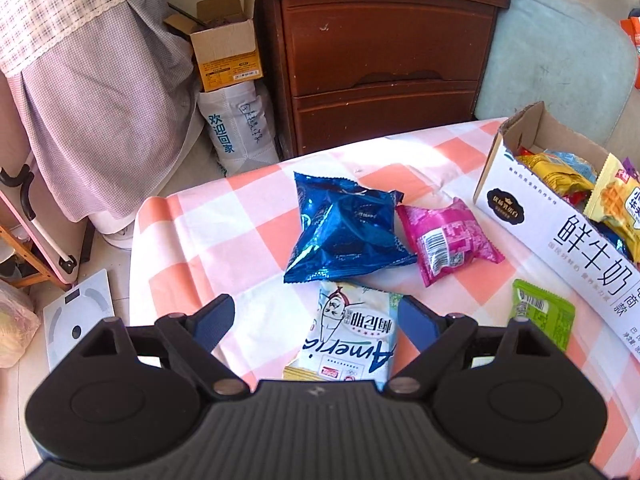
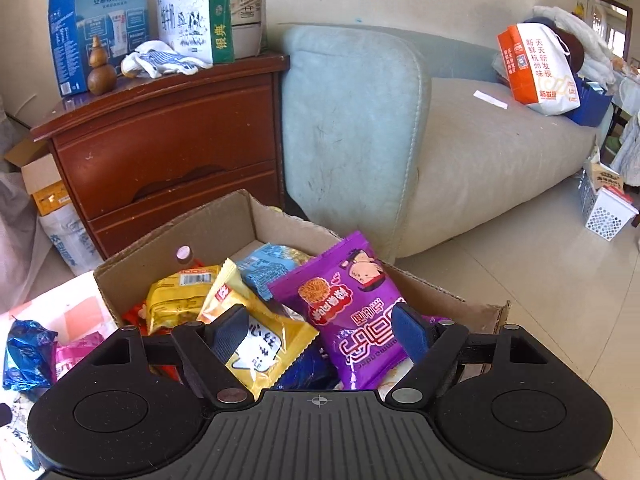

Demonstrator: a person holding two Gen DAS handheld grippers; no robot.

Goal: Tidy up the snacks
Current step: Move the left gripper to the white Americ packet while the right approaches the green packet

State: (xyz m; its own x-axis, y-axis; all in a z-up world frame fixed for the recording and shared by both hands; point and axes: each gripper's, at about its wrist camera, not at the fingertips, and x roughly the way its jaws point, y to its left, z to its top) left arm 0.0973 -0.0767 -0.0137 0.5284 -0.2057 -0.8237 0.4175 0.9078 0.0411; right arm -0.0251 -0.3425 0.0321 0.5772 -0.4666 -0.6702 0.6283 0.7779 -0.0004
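The box [image 2: 224, 220] sits at the table's [image 1: 224, 236] right edge, already holding several packets. 4 snacks lie loose on the cloth. The left gripper [image 1: 316, 316] is spread over the white packet [image 1: 352, 336]; it should probably drop straight, pinching across its width. The right gripper [image 2: 320, 328] hangs spread and empty above the purple bag [image 2: 352, 312].
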